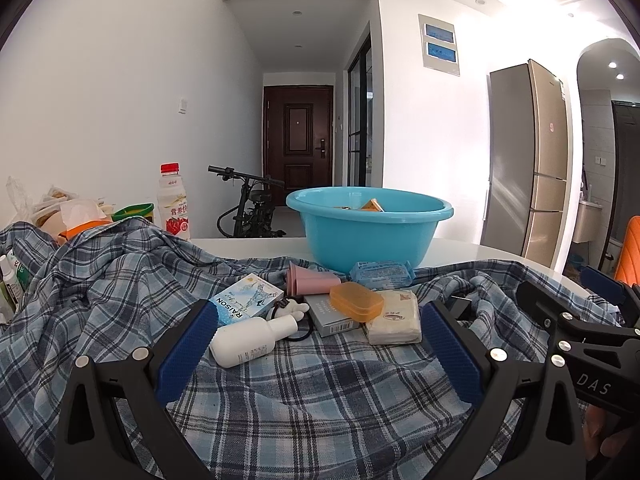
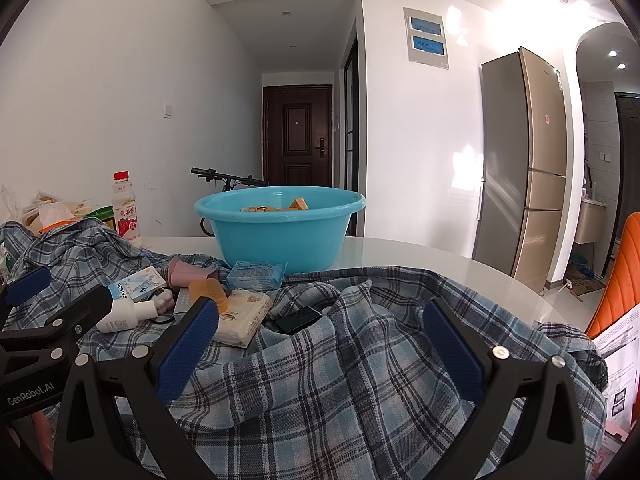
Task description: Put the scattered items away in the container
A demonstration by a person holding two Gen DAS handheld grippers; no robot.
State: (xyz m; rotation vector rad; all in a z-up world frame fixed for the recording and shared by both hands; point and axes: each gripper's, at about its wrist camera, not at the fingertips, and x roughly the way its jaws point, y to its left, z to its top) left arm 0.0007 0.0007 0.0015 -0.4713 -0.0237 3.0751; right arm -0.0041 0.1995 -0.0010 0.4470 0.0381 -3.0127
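Note:
A blue basin (image 1: 368,236) (image 2: 280,232) stands on the white table with a few packets inside. In front of it, on a plaid shirt (image 1: 304,400), lie a white bottle (image 1: 252,340), a RAISON box (image 1: 246,300), a pink cup (image 1: 312,280), an orange case (image 1: 356,302) on a grey box, a blue wipes pack (image 1: 382,274) and a tissue pack (image 1: 396,318). My left gripper (image 1: 316,332) is open just short of these items. My right gripper (image 2: 320,332) is open over the shirt, right of the pile, near a black object (image 2: 298,320).
A red-capped drink bottle (image 1: 173,204), a green-lidded jar (image 1: 134,212) and bags stand at the back left. An orange chair (image 2: 618,280) and papers are at the right. The round table's edge (image 2: 520,284) curves off right. A fridge and a bicycle are behind.

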